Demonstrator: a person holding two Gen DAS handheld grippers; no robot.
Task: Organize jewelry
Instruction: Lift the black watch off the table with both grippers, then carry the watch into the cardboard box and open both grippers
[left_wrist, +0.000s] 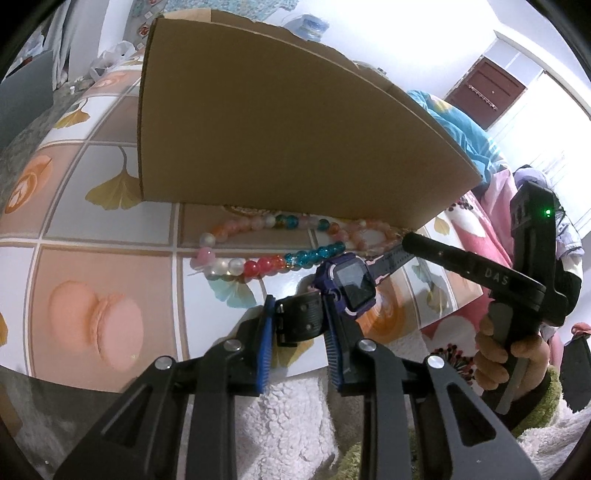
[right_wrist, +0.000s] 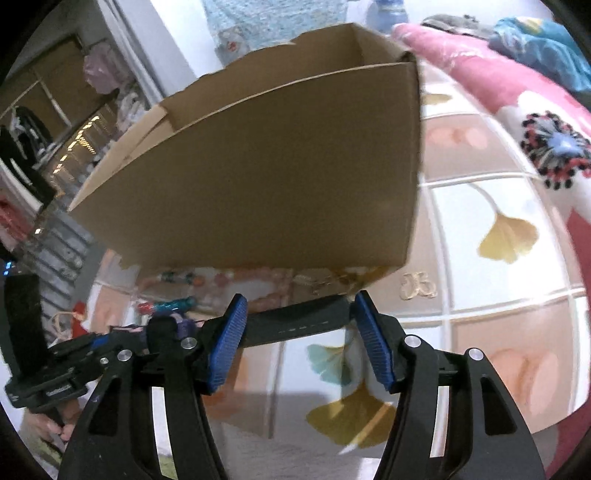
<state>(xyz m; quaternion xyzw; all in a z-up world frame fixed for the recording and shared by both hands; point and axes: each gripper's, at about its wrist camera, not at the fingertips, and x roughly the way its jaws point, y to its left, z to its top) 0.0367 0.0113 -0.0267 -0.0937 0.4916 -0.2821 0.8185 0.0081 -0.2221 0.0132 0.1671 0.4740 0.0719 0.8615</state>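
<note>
A purple smartwatch with dark straps hangs above the table between both grippers. My left gripper is shut on its buckle strap. My right gripper is shut on the other strap; it also shows in the left wrist view. Strings of coloured beads lie on the table against the front wall of an open cardboard box, blurred in the right wrist view. The box stands just behind the watch.
The table has a patterned cloth with ginkgo leaves and macarons. A small gold ornament lies right of the box. Pink floral bedding lies beyond the table's right edge. White fluffy fabric is below the grippers.
</note>
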